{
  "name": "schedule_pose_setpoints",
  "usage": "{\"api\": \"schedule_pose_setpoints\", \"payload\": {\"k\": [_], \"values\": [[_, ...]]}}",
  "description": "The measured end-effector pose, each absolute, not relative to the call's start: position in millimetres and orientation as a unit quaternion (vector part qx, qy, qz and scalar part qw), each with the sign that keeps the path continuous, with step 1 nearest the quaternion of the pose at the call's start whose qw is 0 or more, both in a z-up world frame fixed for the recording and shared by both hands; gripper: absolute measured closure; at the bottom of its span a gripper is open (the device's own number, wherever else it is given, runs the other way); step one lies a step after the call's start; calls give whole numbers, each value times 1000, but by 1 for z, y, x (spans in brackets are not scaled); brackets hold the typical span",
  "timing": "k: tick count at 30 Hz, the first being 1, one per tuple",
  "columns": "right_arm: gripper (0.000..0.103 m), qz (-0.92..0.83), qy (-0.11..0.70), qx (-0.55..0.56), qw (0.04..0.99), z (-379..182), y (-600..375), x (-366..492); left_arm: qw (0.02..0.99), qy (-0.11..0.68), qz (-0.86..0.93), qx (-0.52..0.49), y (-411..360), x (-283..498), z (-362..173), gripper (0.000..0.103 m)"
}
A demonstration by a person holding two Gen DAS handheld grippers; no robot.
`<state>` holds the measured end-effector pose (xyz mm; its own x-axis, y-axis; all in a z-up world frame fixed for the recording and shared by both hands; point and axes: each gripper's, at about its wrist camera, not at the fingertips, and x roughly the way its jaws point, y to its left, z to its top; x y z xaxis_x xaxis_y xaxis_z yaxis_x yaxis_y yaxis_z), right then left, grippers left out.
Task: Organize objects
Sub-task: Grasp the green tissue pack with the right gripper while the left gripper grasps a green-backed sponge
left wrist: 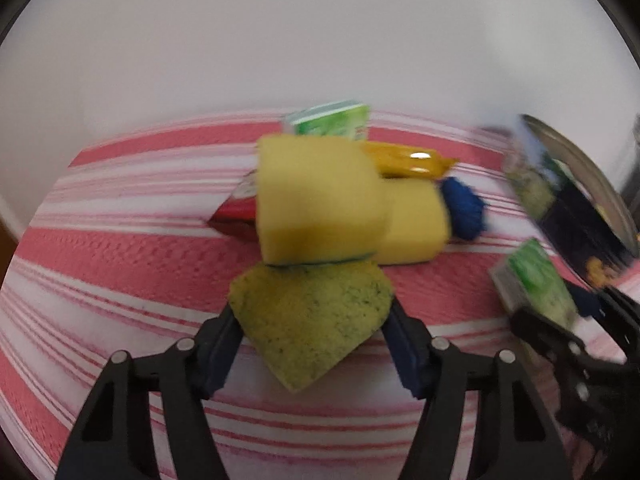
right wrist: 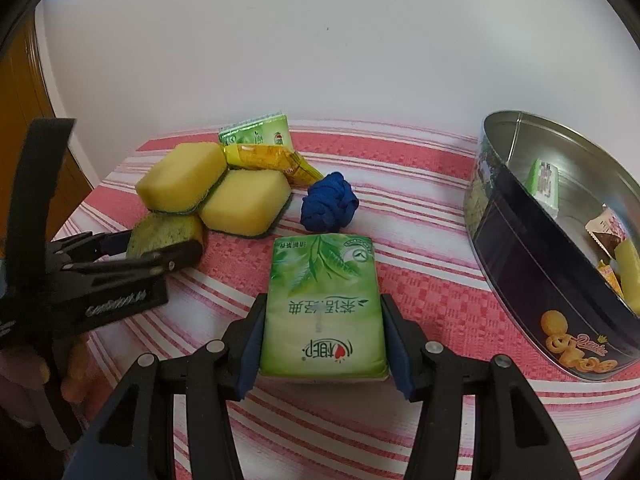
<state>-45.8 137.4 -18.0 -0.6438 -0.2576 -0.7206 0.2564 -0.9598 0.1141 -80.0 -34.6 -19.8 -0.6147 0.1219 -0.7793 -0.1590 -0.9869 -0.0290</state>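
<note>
Tissue pack (right wrist: 324, 312), green, clamped in right tool (right wrist: 323, 340) above the striped desk (right wrist: 432, 300), left of the open tin (right wrist: 516, 280). Left tool (left wrist: 312, 332) grips a worn sponge (left wrist: 310, 320) at the pile's near edge.

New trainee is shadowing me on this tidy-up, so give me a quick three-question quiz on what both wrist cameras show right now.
1. True or false: the round metal cookie tin is empty.
2. What does the right hand-held gripper hold? A) blue knotted cloth ball B) green tissue pack C) yellow snack packet
3. Fill in: the left hand-held gripper is clamped on a greenish-yellow ____.

Key: 1 false, packets lie inside; 2 B; 3 sponge.
</note>
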Motion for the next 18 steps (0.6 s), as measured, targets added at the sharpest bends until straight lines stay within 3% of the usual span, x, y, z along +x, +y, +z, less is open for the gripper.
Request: {"api": "schedule_pose_setpoints", "payload": {"k": [11, 18], "values": [[47, -940, -20, 311, 136, 18, 149, -29, 190, 65, 917, -344, -6, -47, 6, 37], [47, -955, -25, 262, 135, 35, 170, -14, 261, 43, 919, -292, 6, -27, 23, 37]]}}
